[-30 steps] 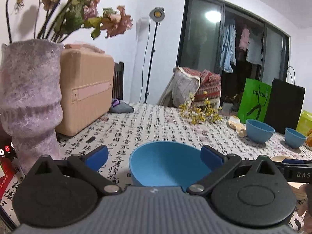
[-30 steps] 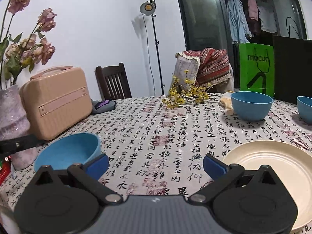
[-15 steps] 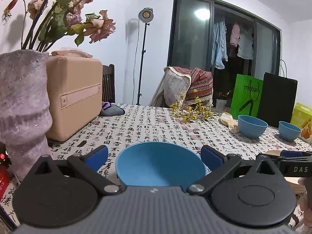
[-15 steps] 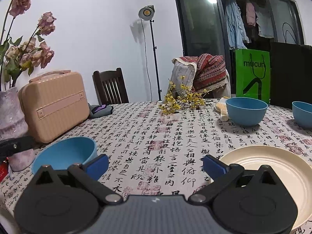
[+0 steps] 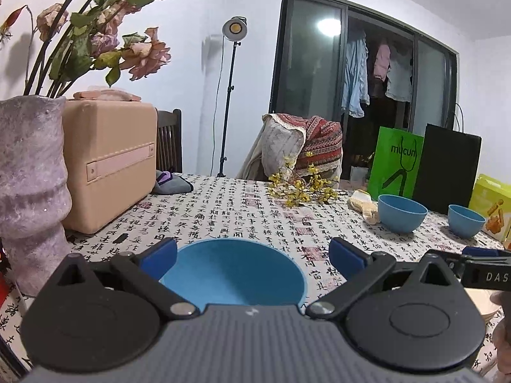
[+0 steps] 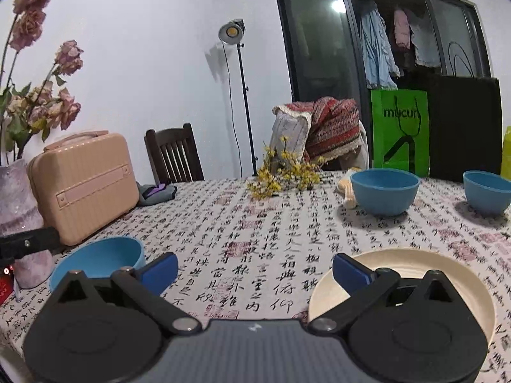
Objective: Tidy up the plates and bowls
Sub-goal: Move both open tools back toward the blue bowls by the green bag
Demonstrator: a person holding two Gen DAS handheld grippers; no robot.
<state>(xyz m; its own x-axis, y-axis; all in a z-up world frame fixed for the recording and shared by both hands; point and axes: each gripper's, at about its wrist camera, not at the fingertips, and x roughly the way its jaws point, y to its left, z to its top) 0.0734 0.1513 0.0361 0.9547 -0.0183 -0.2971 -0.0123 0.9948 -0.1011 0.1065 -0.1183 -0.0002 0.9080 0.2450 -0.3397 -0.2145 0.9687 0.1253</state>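
Note:
A blue bowl (image 5: 233,274) sits on the patterned tablecloth right in front of my left gripper (image 5: 252,257). That gripper is open, with one blue fingertip on each side of the bowl's near rim and not clamped on it. The same bowl (image 6: 99,258) shows at the left of the right wrist view. My right gripper (image 6: 255,271) is open and holds nothing. Its right finger overlaps the near-left rim of a cream plate (image 6: 415,274) lying flat on the table. Two more blue bowls (image 6: 385,191) (image 6: 487,191) stand at the far right.
A purple vase (image 5: 32,191) with dried roses and a beige hard case (image 5: 108,162) stand close on the left. Yellow flower sprigs (image 6: 284,175) lie mid-table. A green bag (image 6: 400,131), a black bag and a draped chair are behind the far edge.
The left wrist view has levelled out and the near bowl now sits slightly left of centre between the fingers. The right gripper drifted a little. Both stay open; bowl and plate rest where they were.

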